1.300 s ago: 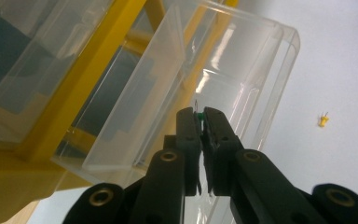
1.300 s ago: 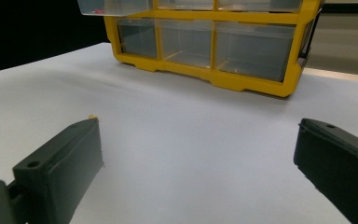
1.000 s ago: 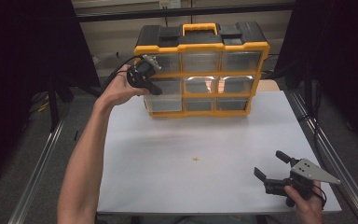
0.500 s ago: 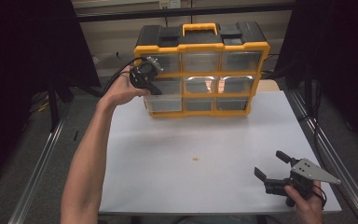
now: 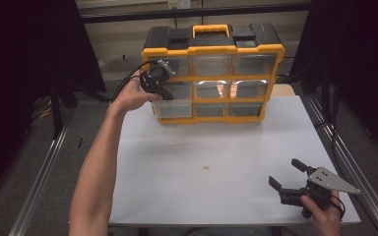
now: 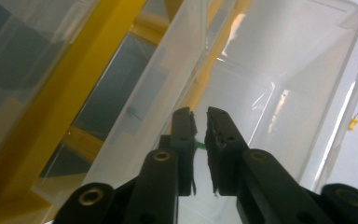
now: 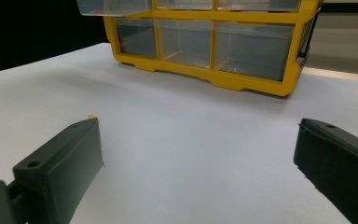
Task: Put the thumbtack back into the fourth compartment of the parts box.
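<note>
Left gripper (image 5: 163,84) is up at the left side of the yellow drawer box (image 5: 211,73), over a clear drawer (image 5: 173,104) that sticks out from the middle row. In the left gripper view its jaws are almost shut, with a thin green thing (image 6: 199,145) between them; I cannot tell if they pinch it. The box stands at the far edge of the white table (image 5: 216,157). The right gripper (image 5: 288,178) rests near the table's near right corner, its jaws wide open and holding nothing. A tiny yellow bit (image 5: 206,167) lies on the table near the middle, well apart from both grippers.
</note>
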`<state>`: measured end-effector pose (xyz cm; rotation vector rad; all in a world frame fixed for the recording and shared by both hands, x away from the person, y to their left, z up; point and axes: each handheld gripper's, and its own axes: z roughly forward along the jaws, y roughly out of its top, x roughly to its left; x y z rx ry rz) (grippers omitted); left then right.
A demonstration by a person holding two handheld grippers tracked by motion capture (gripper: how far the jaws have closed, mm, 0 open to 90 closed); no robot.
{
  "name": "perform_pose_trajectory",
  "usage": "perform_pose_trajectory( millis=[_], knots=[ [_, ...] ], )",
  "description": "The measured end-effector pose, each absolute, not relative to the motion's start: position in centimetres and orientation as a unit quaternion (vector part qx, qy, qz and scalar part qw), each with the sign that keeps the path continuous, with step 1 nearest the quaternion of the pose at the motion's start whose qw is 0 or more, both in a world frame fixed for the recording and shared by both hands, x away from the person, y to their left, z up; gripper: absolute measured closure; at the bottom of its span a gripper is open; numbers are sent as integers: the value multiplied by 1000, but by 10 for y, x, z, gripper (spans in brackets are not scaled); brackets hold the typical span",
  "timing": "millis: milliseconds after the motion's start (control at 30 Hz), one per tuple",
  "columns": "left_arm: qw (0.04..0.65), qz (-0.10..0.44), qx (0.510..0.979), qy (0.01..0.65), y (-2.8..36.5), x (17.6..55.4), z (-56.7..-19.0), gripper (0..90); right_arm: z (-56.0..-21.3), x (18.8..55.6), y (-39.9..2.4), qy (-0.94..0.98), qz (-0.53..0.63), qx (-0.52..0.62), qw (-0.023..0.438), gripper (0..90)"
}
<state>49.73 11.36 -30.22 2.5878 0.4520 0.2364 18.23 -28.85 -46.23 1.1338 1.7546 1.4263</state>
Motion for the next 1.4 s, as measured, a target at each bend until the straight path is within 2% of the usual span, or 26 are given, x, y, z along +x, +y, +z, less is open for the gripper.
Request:
perform_pose_trajectory(
  millis=[200,233,400,667,900,1067,1267,1400],
  knots=[
    [277,90,941,170,121,496,-293,796,-462,182,-288,661,539,428,300,8],
    [294,86,933,189,121,494,-292,793,-462,182,-289,661,539,427,301,8],
    [327,87,924,177,126,488,-283,793,-462,182,-289,661,538,426,302,8],
    [371,92,907,175,138,478,-280,720,-462,182,-289,662,538,426,301,8],
    [402,113,891,176,143,463,-275,598,-462,182,-288,662,537,427,301,8],
    [421,121,880,183,145,449,-277,441,-462,182,-288,662,537,426,302,8],
    [427,132,877,175,145,433,-281,338,-462,183,-288,664,537,425,300,8],
    [432,147,874,167,142,423,-282,235,-462,183,-287,664,537,425,300,8]
  ],
)
